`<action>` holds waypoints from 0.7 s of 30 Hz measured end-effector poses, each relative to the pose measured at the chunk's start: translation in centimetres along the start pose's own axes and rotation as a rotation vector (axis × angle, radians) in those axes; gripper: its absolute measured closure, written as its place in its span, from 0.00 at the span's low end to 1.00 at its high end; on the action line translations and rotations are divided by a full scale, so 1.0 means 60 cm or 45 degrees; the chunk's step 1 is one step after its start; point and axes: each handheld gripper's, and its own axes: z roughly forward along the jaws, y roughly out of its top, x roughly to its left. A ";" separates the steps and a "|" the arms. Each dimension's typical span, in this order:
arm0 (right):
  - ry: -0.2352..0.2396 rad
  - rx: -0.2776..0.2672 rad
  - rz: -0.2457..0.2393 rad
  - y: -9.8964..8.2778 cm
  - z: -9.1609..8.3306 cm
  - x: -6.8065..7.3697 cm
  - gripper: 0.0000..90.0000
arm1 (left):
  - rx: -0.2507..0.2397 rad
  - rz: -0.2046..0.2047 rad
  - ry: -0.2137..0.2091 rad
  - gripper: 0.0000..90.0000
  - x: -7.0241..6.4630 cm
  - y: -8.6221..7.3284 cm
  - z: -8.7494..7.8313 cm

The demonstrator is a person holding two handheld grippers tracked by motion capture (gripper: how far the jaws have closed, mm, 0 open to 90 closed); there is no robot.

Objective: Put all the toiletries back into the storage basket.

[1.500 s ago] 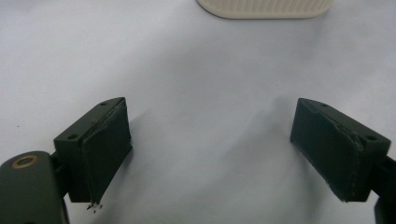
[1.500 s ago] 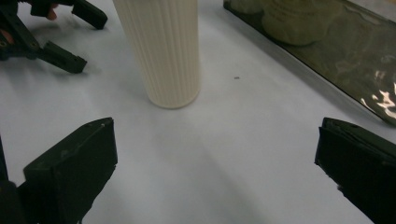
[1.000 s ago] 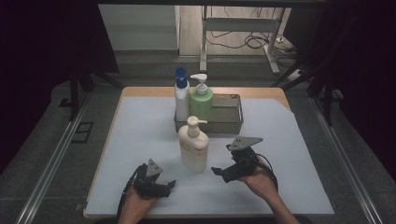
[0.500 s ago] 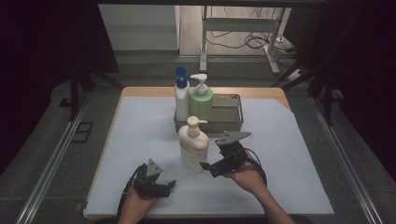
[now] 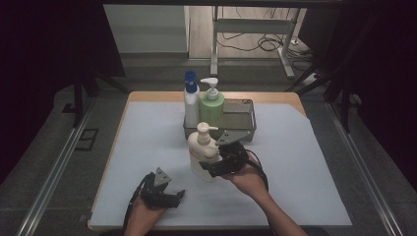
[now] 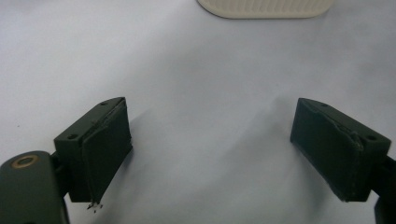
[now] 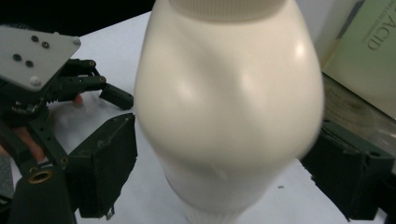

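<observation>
Overhead, pale table (image 5: 147,128) amid dark room; both grippers' jaws apart, cream bottle (image 7: 229,107) between the right's.

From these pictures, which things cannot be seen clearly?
- Cream pump bottle: right gripper view, its pump is cut off by the top edge, and whether the jaws touch it is unclear.
- Green bottle: high view, label too small to read.
- Wire basket: high view, bottles hide its left part.
</observation>
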 end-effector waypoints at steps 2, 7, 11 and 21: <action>-0.011 0.005 -0.001 0.004 0.005 0.002 0.17 | 0.000 0.000 0.000 0.13 0.000 0.000 0.000; -0.014 -0.007 -0.006 0.013 0.016 0.008 0.27 | 0.000 0.001 0.000 0.13 0.000 0.000 0.000; -0.045 -0.009 -0.003 0.018 0.021 0.011 0.32 | 0.000 0.000 0.000 0.13 0.000 0.000 0.000; -0.057 0.000 -0.013 0.020 0.019 0.008 0.40 | 0.000 0.000 0.000 0.13 0.000 0.000 0.000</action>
